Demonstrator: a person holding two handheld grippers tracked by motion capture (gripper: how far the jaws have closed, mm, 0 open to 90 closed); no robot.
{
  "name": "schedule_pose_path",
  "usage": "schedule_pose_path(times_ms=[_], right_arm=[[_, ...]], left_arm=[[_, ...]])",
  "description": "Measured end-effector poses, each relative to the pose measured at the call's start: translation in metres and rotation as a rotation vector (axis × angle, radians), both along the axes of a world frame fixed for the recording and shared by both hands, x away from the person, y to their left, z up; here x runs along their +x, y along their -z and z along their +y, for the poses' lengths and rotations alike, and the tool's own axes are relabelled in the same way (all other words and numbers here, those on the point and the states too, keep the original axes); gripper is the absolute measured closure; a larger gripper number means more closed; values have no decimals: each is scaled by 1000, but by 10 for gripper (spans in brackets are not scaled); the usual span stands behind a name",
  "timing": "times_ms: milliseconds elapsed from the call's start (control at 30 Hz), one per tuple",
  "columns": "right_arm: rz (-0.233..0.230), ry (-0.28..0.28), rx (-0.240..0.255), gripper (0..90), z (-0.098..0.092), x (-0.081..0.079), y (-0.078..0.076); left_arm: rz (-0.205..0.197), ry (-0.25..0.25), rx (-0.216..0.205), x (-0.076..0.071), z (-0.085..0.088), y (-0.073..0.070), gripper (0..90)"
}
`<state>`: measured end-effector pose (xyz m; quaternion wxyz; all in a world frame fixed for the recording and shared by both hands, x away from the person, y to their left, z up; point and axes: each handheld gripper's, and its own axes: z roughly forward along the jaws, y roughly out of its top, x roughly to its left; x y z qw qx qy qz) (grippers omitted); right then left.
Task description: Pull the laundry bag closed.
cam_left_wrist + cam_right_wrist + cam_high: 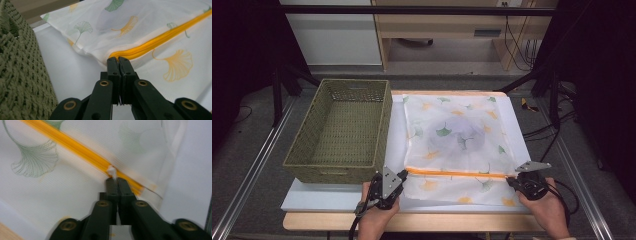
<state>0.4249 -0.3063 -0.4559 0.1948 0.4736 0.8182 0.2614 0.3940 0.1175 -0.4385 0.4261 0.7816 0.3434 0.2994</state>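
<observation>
Your mesh laundry bag [452, 135] lies flat on the white board, just right of the woven basket. It's thin white fabric printed with green and yellow ginkgo leaves, and something grey shows dimly through its middle. A bright orange-yellow zipper [457, 173] runs straight across its near part from edge to edge. At the zipper's right end, you can see a small white pull tab [111, 171] standing up from the teeth.

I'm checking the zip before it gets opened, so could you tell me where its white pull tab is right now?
In the right gripper view, the white pull tab sits near the orange zipper's end, at the right gripper's shut tips.
</observation>
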Motion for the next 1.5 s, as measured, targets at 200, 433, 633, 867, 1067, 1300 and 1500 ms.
schedule_pose_path(times_ms=[200, 433, 633, 867, 1067, 1300, 1500], right_arm=[[-1, -5, -46, 900, 4, 1, 2], [-11, -10, -55, 900, 4, 1, 0], [-22, -5, -71, 900, 5, 1, -3], [-30, 6, -108, 900, 3, 0, -4], [-24, 22, -117, 900, -4, -1, -4], [-26, 47, -104, 900, -13, -3, -4], [-28, 59, -94, 900, -19, -4, -5]], left_arm=[[2, -1, 1, 0, 0, 1, 883], [5, -1, -1, 0, 1, 0, 884], [6, -7, -5, -1, 0, -1, 884], [9, -10, -6, -1, 0, -1, 885], [14, -12, -6, -1, 0, 0, 885], [13, -12, -7, -1, 0, 0, 885], [14, -10, -4, -1, -1, 1, 885]])
